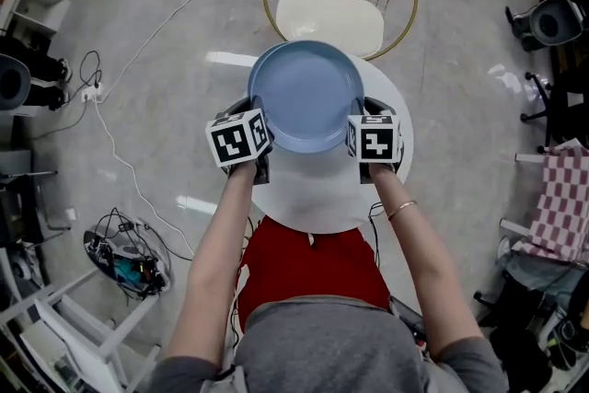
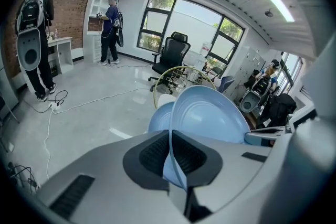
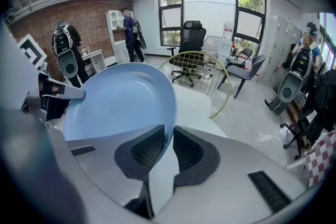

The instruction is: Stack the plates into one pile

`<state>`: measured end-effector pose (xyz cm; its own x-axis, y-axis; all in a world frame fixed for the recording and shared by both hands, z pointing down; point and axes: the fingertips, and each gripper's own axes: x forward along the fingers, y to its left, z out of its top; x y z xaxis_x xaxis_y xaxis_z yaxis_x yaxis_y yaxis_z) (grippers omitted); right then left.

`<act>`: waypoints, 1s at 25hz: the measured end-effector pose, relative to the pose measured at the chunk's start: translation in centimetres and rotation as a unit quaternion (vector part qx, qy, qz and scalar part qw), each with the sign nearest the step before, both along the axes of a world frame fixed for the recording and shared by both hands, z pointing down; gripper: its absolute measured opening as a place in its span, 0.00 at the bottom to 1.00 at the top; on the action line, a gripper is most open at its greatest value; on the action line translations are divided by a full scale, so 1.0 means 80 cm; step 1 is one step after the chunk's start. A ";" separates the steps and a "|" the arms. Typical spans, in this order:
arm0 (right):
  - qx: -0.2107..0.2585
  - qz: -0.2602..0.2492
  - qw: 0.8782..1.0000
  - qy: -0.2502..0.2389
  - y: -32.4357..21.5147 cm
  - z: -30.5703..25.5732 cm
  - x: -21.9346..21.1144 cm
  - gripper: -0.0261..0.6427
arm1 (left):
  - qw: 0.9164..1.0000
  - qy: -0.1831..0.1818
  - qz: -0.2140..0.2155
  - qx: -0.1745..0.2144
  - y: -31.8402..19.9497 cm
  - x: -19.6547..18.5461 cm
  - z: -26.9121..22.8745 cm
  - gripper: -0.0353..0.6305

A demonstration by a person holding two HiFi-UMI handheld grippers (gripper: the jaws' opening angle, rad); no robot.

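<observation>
The grey polished floor (image 1: 166, 32) fills most of the head view. At its centre stands a round white surface (image 1: 322, 198). A chair with a gold wire back and a cream seat (image 1: 329, 18) stands just beyond the surface, at the upper middle of the frame.

A round, pale blue, glossy plate (image 1: 306, 97) sits at the centre of the head view, over the far half of the surface. It has a shallow well and a broad raised rim. Its hollow side faces up towards the head camera. Being round, it has no long axis. The line between its two gripped edges runs left to right across the frame.

In the left gripper view, the edge of a second blue plate (image 2: 156, 119) shows just behind and below the held one (image 2: 210, 118). Whether the two touch I cannot tell.

The left claw (image 1: 255, 117) (image 2: 171, 157) is pinched narrow on the plate's left rim, its dark ribbed pads on either face. The right claw (image 1: 364, 113) (image 3: 166, 148) is clamped the same way on the right rim (image 3: 121, 102).
</observation>
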<state>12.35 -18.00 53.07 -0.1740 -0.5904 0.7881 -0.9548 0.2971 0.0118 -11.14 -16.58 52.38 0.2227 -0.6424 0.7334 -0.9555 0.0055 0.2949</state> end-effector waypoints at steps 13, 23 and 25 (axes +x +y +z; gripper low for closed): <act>-0.028 0.019 0.999 0.005 -0.033 0.038 -0.042 0.14 | 1.000 0.006 0.017 -0.025 -0.049 -0.042 0.038 0.10; -0.045 0.023 0.999 0.018 -0.042 0.058 -0.041 0.14 | 0.998 0.009 0.033 -0.045 -0.065 -0.040 0.064 0.10; -0.049 0.023 0.998 0.018 -0.042 0.062 -0.040 0.14 | 0.998 0.004 0.035 -0.046 -0.066 -0.038 0.067 0.10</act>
<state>9.18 -21.33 58.01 -0.1195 -0.5173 0.8474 -0.9667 0.2552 0.0195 -14.16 -21.84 57.70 0.2700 -0.5554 0.7866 -0.9522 -0.0329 0.3036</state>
